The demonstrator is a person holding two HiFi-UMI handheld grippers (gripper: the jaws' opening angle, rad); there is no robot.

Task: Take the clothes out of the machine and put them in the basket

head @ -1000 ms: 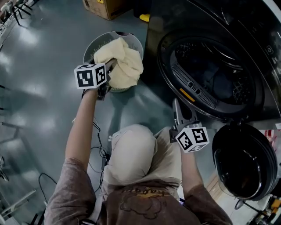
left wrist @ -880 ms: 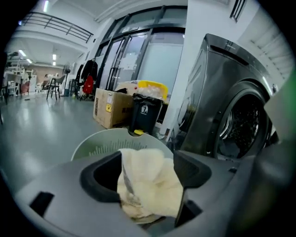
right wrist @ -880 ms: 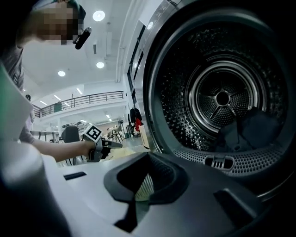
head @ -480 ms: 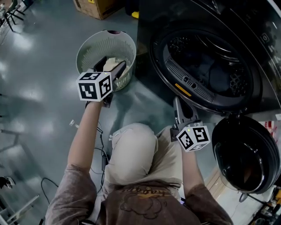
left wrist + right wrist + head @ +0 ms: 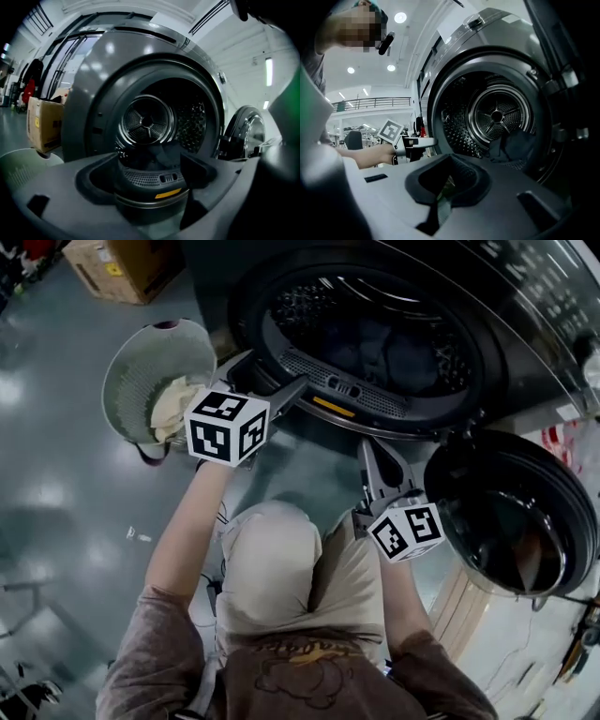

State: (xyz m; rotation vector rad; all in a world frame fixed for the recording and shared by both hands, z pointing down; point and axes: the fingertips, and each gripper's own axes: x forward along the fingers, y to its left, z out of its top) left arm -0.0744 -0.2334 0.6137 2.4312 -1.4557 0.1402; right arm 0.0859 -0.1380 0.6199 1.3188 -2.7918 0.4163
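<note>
In the head view, the pale plastic basket (image 5: pixel 139 367) stands on the floor at about ten o'clock from the person, close beside the machine so that each load has only a short way to go. A cream cloth (image 5: pixel 173 404) lies in its bottom, so at least one piece is already delivered. Just at the basket's three o'clock, the left gripper (image 5: pixel 277 367) is held near level and aimed at the front-loader's drum mouth (image 5: pixel 375 329). Its jaws are opening and stand wide, with nothing between them. In its own view, only the round opening and the dark heap inside show through the gap, which looks like readiness for the next grab. The drum fills the twelve-to-one o'clock part of the head view, and the dark clothes (image 5: pixel 384 352) left to take out lie low on the drum floor, just behind the lint grille and the yellow label on the lip. At five o'clock from the drum mouth, the right gripper (image 5: pixel 366 448) also points into the opening, with its jaws drawn together and empty. It sits a little back from the rim, apparently waiting its turn while the left one leads. At three o'clock, the round door (image 5: pixel 511 521) hangs swung fully aside, which keeps the path into the drum free.
</note>
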